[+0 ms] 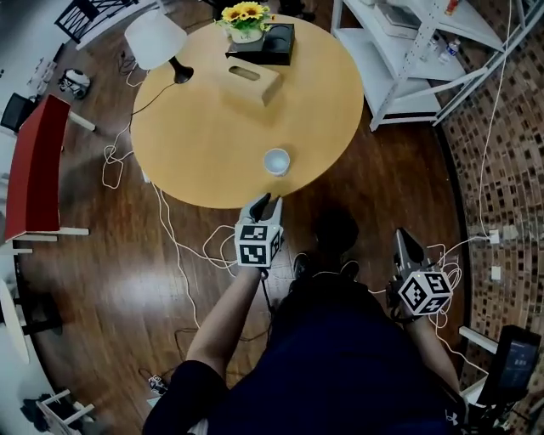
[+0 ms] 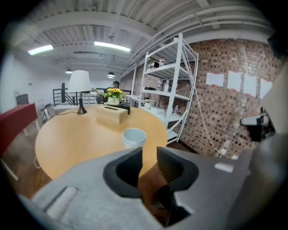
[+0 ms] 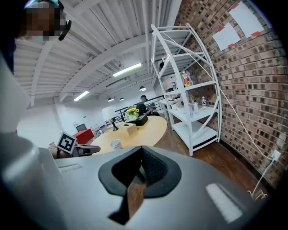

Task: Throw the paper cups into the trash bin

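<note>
A short stack of white paper cups (image 1: 276, 161) stands upright near the front edge of the round wooden table (image 1: 195, 127). The left gripper view shows the cups (image 2: 134, 137) just ahead and slightly left of the jaws. My left gripper (image 1: 265, 202) hovers at the table's edge, a little short of the cups, open by a narrow gap with nothing between its fingers (image 2: 150, 152). My right gripper (image 1: 401, 236) hangs lower at the right over the floor, shut and empty (image 3: 142, 150). The cups (image 3: 115, 143) appear far off in its view. No trash bin is in view.
On the table's far side are a wooden tissue box (image 1: 252, 82), a white lamp (image 1: 155, 38), and yellow flowers (image 1: 246, 19) on a black box. A white shelf unit (image 1: 408, 42) stands at the right, a red chair (image 1: 38, 166) at the left. White cables (image 1: 183, 246) lie on the floor.
</note>
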{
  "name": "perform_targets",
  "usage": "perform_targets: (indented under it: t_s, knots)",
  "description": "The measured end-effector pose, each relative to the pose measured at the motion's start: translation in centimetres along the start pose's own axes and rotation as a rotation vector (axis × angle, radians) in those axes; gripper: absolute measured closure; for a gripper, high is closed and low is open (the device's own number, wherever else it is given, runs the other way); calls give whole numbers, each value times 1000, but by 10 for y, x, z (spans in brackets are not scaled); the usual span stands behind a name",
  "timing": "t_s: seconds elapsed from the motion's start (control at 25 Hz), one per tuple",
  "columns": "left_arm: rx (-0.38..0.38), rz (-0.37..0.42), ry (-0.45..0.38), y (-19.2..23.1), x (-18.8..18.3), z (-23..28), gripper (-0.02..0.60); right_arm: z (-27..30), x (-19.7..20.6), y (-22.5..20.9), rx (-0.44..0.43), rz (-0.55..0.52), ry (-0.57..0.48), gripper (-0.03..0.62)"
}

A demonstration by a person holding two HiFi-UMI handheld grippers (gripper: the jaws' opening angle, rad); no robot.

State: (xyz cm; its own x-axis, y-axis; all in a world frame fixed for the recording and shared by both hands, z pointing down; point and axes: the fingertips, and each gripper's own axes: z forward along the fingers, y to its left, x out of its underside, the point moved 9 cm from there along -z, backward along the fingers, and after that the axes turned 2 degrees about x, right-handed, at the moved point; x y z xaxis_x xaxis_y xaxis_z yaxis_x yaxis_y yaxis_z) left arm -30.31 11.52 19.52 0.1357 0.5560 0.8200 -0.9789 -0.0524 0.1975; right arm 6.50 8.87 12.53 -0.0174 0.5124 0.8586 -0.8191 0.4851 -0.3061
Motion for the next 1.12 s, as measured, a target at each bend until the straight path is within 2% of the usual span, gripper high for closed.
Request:
perform_targets:
  t_s: [0.16,0.32,0.44,0.68,0.88,1.12]
  knots:
    - [-96,65,64,30,13,29,442,6,-23,-1,-27,-46,-19,585]
    - [-89,81,112,42,22,58,328,2,-28,-10,-2,-53,-15,585]
    - [-99,112,114,49,28,80,271,-6,-24,-21,36,-37,9,585]
    - [-115,166,98,53,21,118,258,-11,-20,-34,79,-11,27,585]
    - [-151,106,84,54,10,120,258,-12,-19,-38,82,-2,23,585]
    - [-25,10,50,38,-22,84,206,-13,-21,-41,79,16,-4,585]
